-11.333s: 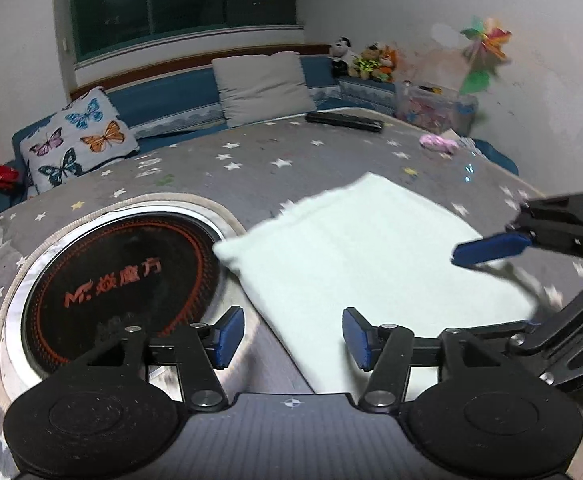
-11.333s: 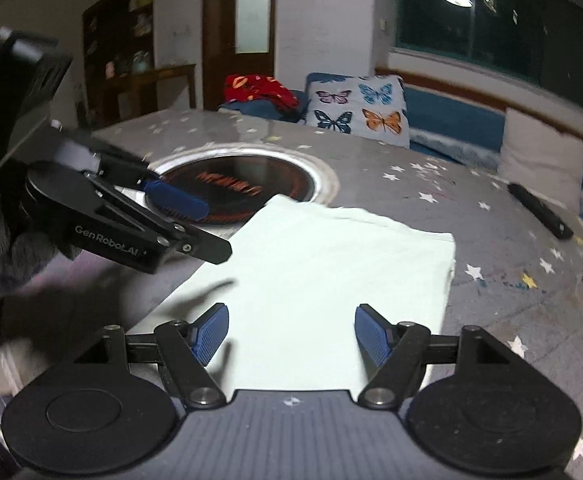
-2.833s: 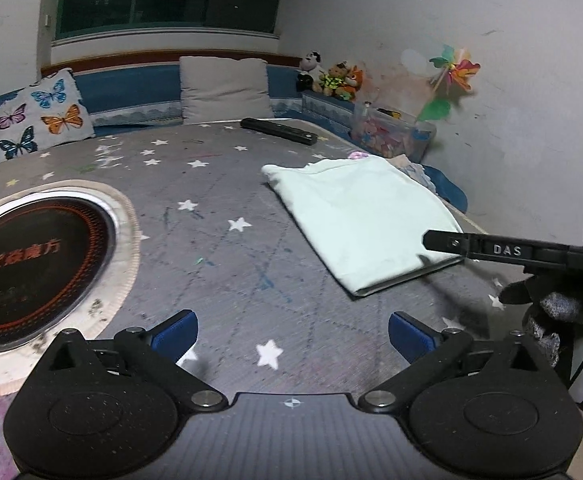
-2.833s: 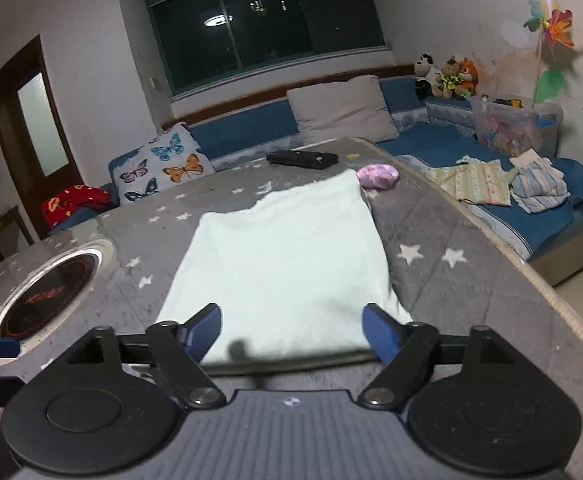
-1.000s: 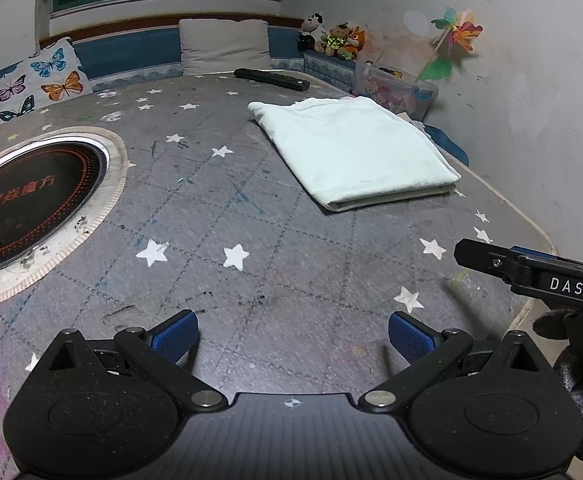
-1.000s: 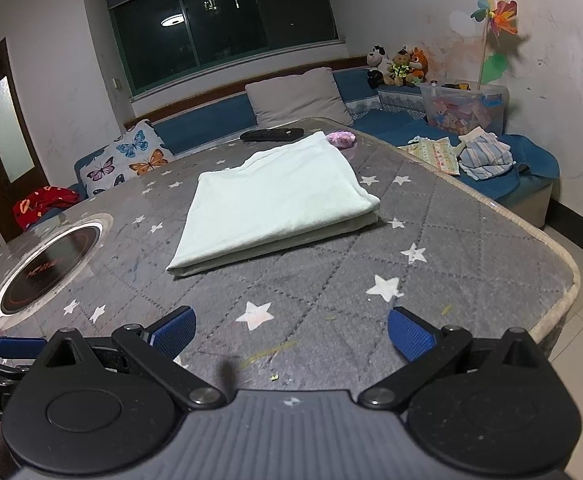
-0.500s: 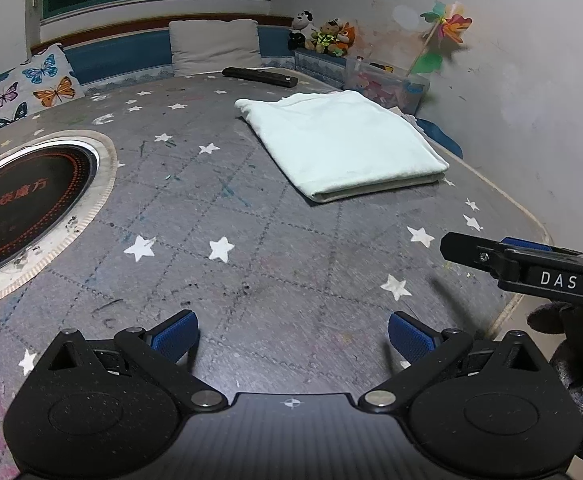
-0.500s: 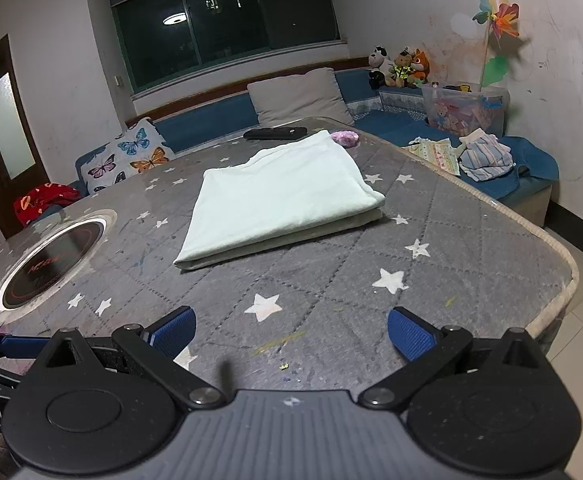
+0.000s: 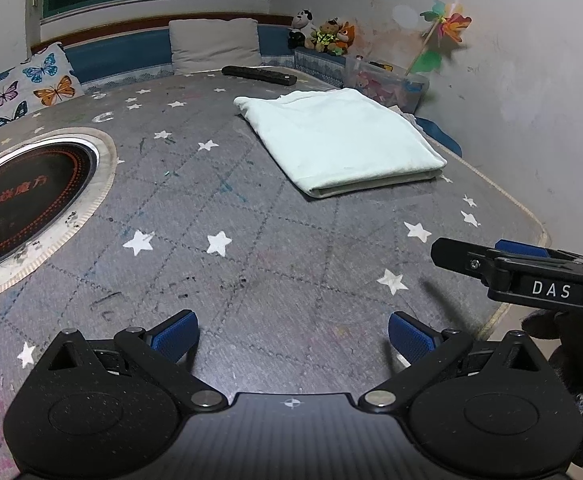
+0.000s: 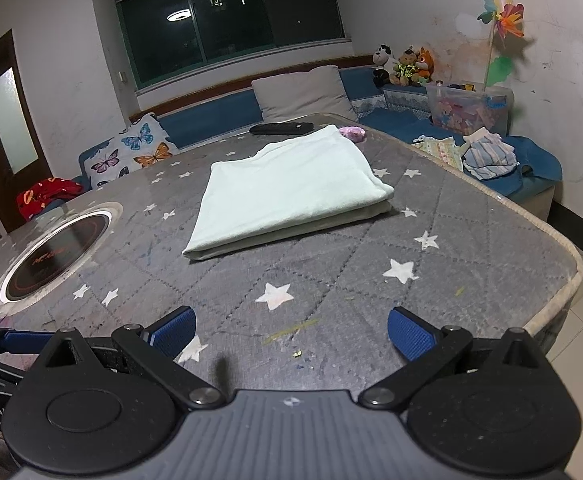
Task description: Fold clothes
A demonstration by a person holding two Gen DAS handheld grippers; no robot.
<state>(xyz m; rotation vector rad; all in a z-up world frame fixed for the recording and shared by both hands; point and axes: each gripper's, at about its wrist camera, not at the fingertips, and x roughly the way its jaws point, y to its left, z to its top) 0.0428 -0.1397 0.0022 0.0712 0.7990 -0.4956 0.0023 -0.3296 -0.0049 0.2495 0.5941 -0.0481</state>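
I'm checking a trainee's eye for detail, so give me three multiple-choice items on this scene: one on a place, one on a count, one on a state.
1. Where does the remote lie?
A) beyond the folded garment, by the grey pillow
B) on the round black plate
C) on the floor

2. How many stuffed animals sit on the ledge?
A) one
B) three
C) five

3. How are the tools?
A) both open, empty
B) both shut on cloth
C) left shut, right open

Key: 1 A, the remote lies past the folded garment. 2 B, three stuffed animals show. 3 A, left tool and right tool gape over bare table.
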